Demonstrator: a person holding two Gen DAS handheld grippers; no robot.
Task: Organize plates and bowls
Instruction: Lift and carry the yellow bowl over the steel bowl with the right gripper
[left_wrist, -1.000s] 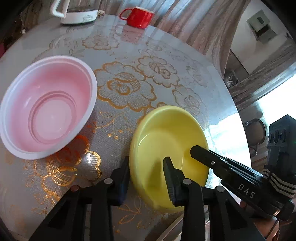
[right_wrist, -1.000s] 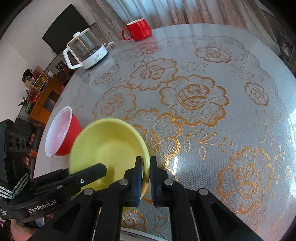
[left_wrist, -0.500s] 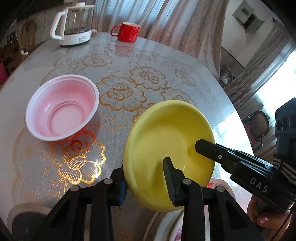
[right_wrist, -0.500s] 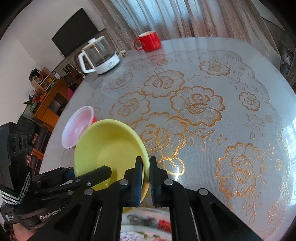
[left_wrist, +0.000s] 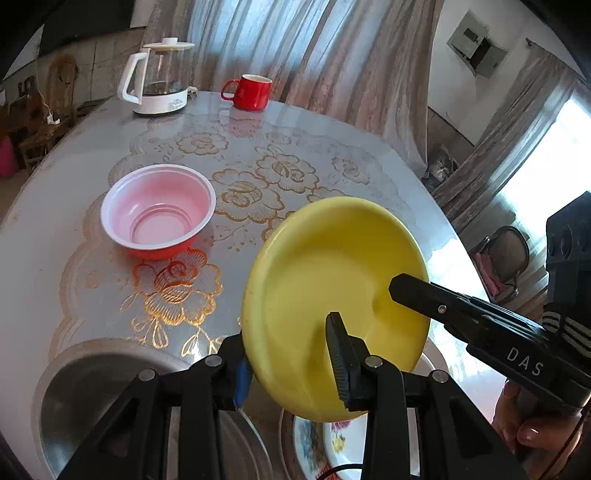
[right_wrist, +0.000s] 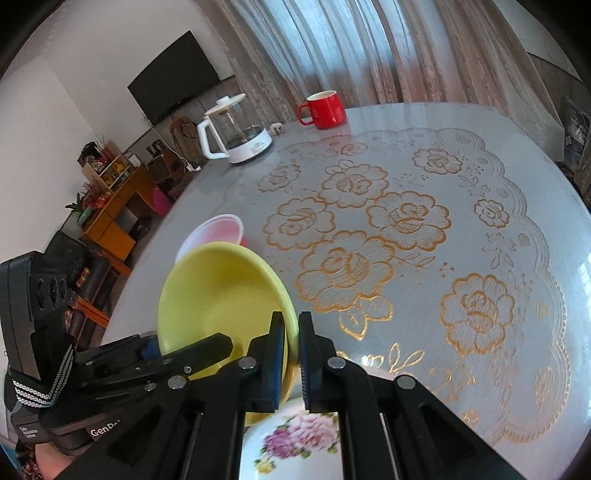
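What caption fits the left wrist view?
Both tongs grip the yellow bowl above a floral plate; pink bowl sits beyond.

Home living/dining rm. Round table (right_wrist: 461, 236) w/ gold rose-pattern lace cover under clear sheet lies ahead of the fingers. Far past the fingertips: glass kettle (right_wrist: 236, 129) on white base, red mug (right_wrist: 325, 109), floor-length curtains (left_wrist: 314, 55). Left of the fingers in the right wrist view: wall-mounted TV (right_wrist: 177, 75), orange wood shelf unit (right_wrist: 110, 206) w/ plants & knick-knacks. Right of the fingers in the left wrist view: cushioned chair (left_wrist: 506, 258) by a bright window.
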